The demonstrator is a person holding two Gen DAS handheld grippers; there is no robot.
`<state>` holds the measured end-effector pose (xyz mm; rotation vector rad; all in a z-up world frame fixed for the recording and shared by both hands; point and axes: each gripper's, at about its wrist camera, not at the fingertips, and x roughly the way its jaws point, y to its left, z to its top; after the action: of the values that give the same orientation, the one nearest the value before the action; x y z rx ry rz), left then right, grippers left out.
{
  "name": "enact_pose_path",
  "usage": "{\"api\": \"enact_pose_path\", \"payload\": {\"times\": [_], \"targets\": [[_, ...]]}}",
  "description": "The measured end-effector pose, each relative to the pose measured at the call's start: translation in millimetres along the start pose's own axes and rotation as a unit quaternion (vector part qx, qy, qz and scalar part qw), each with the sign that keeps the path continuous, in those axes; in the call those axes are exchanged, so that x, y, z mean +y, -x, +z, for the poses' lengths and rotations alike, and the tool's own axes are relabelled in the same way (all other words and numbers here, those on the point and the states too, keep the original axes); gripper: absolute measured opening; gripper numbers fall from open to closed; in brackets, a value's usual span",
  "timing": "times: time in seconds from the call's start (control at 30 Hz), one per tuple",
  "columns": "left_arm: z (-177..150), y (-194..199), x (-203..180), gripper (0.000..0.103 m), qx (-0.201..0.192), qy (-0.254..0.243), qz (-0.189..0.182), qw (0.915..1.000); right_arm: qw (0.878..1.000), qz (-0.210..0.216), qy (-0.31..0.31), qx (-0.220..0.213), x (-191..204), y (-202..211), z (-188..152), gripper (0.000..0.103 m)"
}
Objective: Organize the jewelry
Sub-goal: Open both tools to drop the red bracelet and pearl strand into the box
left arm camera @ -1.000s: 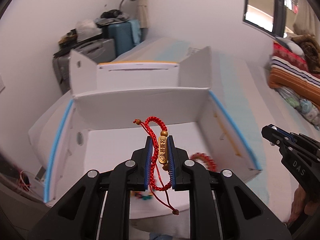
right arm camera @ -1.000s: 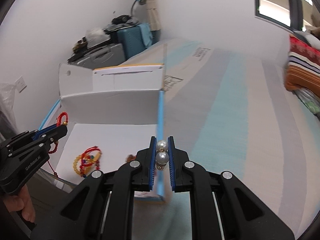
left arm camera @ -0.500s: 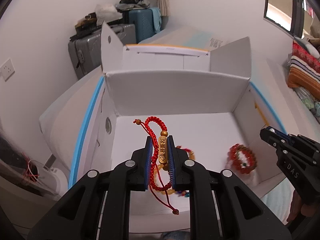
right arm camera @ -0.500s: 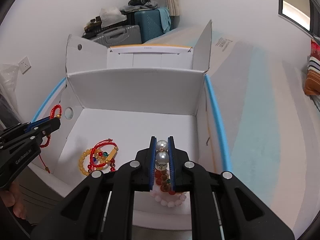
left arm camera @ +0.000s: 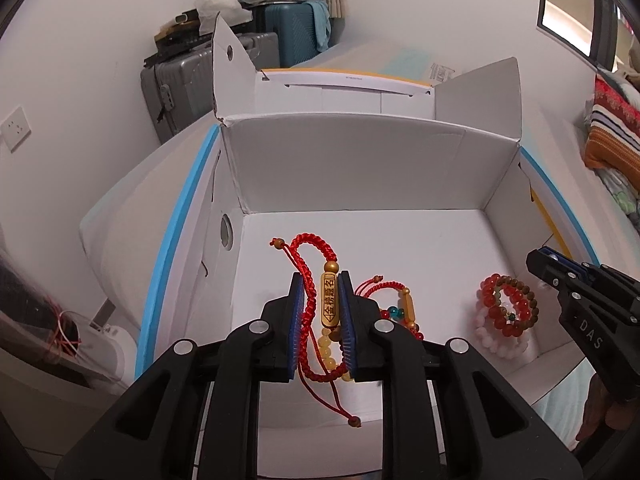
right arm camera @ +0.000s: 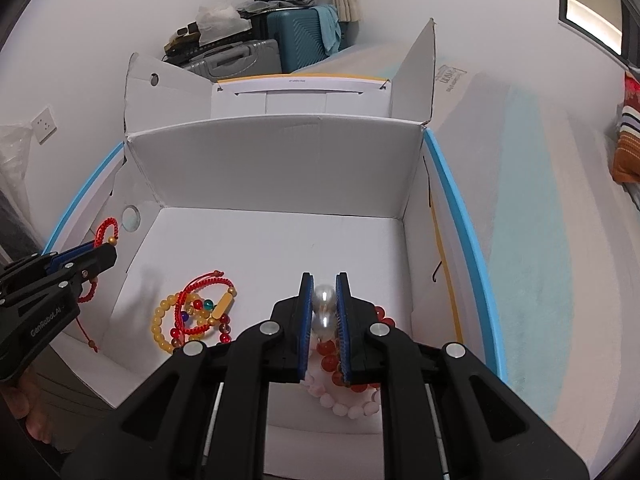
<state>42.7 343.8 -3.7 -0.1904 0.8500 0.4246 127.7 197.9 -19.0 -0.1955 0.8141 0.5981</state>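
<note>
My left gripper [left arm camera: 321,288] is shut on a red braided cord bracelet [left arm camera: 307,312] with a gold inscribed bar, held over the left part of an open white cardboard box [left arm camera: 360,168]. My right gripper [right arm camera: 323,290] is shut on a pearl piece [right arm camera: 323,308] of two white pearls, held over the box's right part. On the box floor lie a heap of yellow and red beads with a red cord [right arm camera: 192,312] on the left and red, brown and pink bead bracelets [left arm camera: 506,312] on the right. The left gripper also shows in the right wrist view [right arm camera: 102,254].
The box [right arm camera: 280,168] has raised flaps and blue-edged sides, and sits on a white and pale blue surface [right arm camera: 540,220]. Suitcases [left arm camera: 208,76] stand against the wall behind. Striped bedding [left arm camera: 612,136] lies at the right.
Both grippers have moved forward and over the box with their pieces still held. The box floor and the bracelets lying on it have come into view beneath them.
</note>
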Motion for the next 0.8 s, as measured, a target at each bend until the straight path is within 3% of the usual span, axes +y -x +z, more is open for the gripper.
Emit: {"api": "enact_pose_path", "payload": {"times": [0.1,0.17,0.2,0.3,0.37,0.53,0.8], "targets": [[-1,-2,-1,0.025,0.003,0.002,0.004,1.0000,1.000,-0.001,-0.003,-0.001,-1,1,0,0.012],[-1,-1,-1,0.034,0.002,0.005,0.008,1.0000,1.000,-0.001,-0.005,-0.003,-3,2,0,0.037],[-1,1,-1,0.041,-0.003,0.004,0.013,0.9999,1.000,0.002,-0.008,-0.006,-3,3,0,0.044],[-1,9,0,0.062,-0.017,0.010,0.015,0.9997,1.000,0.002,-0.013,-0.016,-5,10,1,0.051],[-1,16,0,0.067,-0.024,0.013,0.013,0.9995,1.000,0.000,-0.010,-0.024,-4,16,1,0.060],[-4,33,0,0.083,-0.037,0.016,0.012,0.9991,0.999,0.004,-0.007,-0.046,0,42,1,0.064],[-15,69,-2,0.097,-0.071,0.014,0.016,0.9973,0.997,-0.008,-0.002,-0.083,8,82,-1,0.075]]}}
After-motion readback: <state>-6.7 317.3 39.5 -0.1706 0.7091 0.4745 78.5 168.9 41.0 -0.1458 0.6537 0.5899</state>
